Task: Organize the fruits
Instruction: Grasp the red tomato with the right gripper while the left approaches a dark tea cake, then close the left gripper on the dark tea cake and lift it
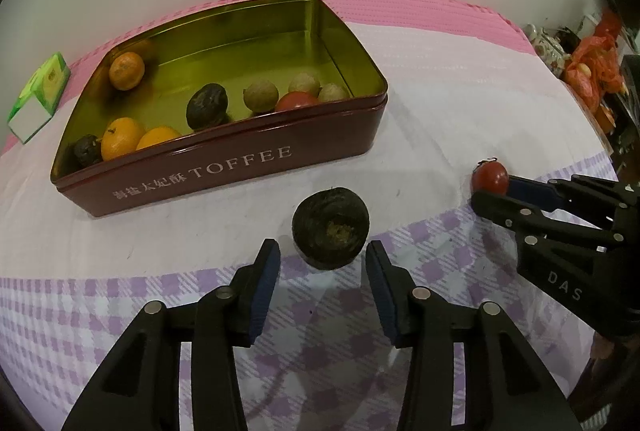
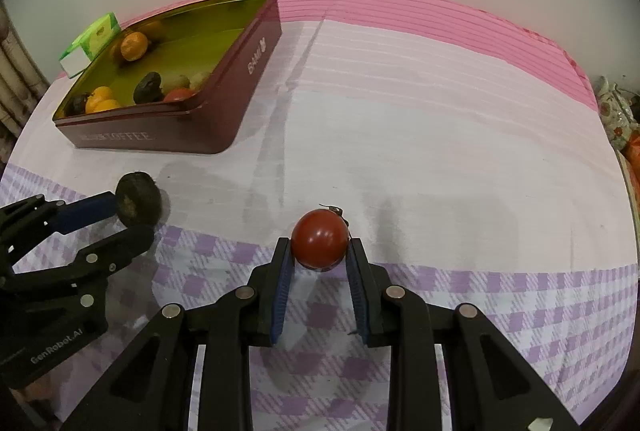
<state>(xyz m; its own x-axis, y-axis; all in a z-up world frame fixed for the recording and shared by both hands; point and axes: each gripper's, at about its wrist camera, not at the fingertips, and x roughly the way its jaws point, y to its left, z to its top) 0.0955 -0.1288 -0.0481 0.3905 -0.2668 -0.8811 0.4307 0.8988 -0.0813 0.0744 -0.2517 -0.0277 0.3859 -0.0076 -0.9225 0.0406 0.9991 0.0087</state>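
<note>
A dark wrinkled fruit (image 1: 330, 229) rests on the checked cloth in front of a maroon TOFFEE tin (image 1: 240, 167). My left gripper (image 1: 323, 251) stands open around its near side, with a small gap between the pads and the fruit. A red tomato (image 2: 319, 241) sits between the blue pads of my right gripper (image 2: 319, 243), which is shut on it just above the cloth. The left wrist view shows that tomato (image 1: 490, 177) at the right gripper's (image 1: 494, 191) tip. From the right wrist view, the left gripper (image 2: 132, 217) and dark fruit (image 2: 138, 197) are at the left.
The tin (image 2: 160, 127) holds oranges (image 1: 122, 137), dark fruits (image 1: 208, 105), pale round fruits (image 1: 261, 95) and a red tomato (image 1: 296, 101). A green box (image 1: 40, 91) lies behind its left end. Orange bags (image 1: 596, 71) crowd the table's right edge. A wall stands behind.
</note>
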